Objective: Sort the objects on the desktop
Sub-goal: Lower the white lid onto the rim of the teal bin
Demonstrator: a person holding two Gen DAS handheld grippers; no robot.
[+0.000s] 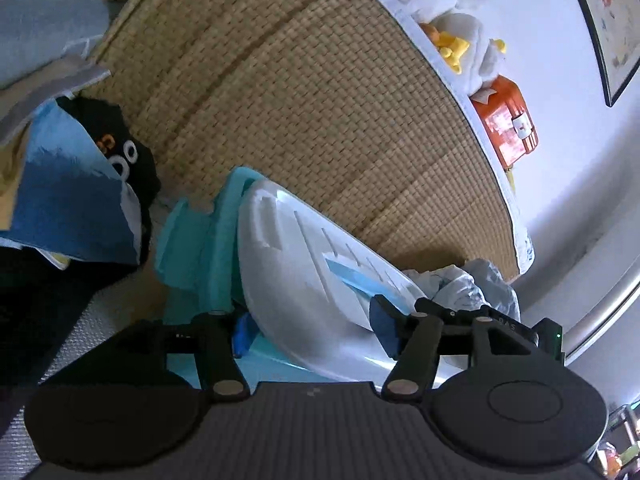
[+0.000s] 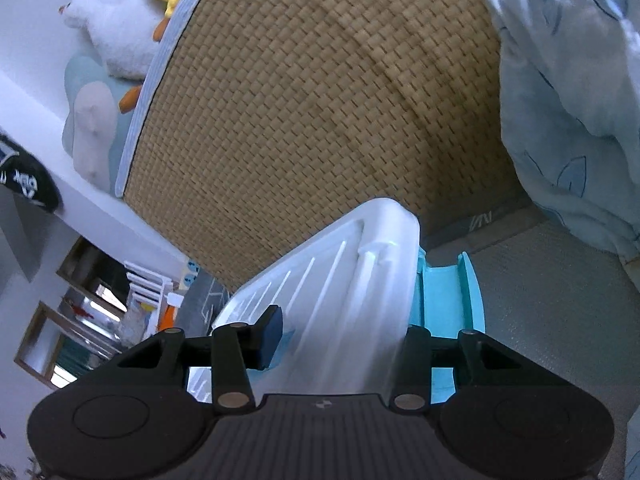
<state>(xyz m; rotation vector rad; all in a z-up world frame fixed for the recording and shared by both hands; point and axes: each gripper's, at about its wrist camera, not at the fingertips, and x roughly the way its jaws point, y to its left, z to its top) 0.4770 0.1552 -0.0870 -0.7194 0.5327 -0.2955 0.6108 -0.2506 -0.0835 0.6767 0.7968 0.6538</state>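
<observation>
Right up close, between the left gripper's [image 1: 314, 328] fingers [image 1: 384, 320], a white-lidded box [image 1: 304, 264] with a turquoise base is straddled. The fingers are spread wide and do not seem to be pressing on it, so the box looks let go rather than carried. From the other side, the same box is met by the right gripper [image 2: 344, 336]. One finger [image 2: 272, 332] is laid against the ribbed lid [image 2: 352, 280] and the other is hidden behind the lid's edge, so whether a grip is being kept there cannot be told. The box is seen tilted, resting where the grey padded surface [image 2: 540, 300] meets the woven mat [image 1: 320, 100].

Just beyond, to the left, a black garment [image 1: 132, 152] and a blue cloth [image 1: 72, 208] are left in a loose heap. On the right, a pale blue quilt [image 2: 568, 100] is bunched up. Farther off, the mat is bare across its middle. Along its far edge, plush toys [image 2: 120, 40] and an orange case [image 1: 508, 120] are lined against the wall.

Judged from this, the sorting is only partly done. The box appears to be just placed or being settled, its lid is closed, and the heaped clothes and the quilt are yet to be dealt with.
</observation>
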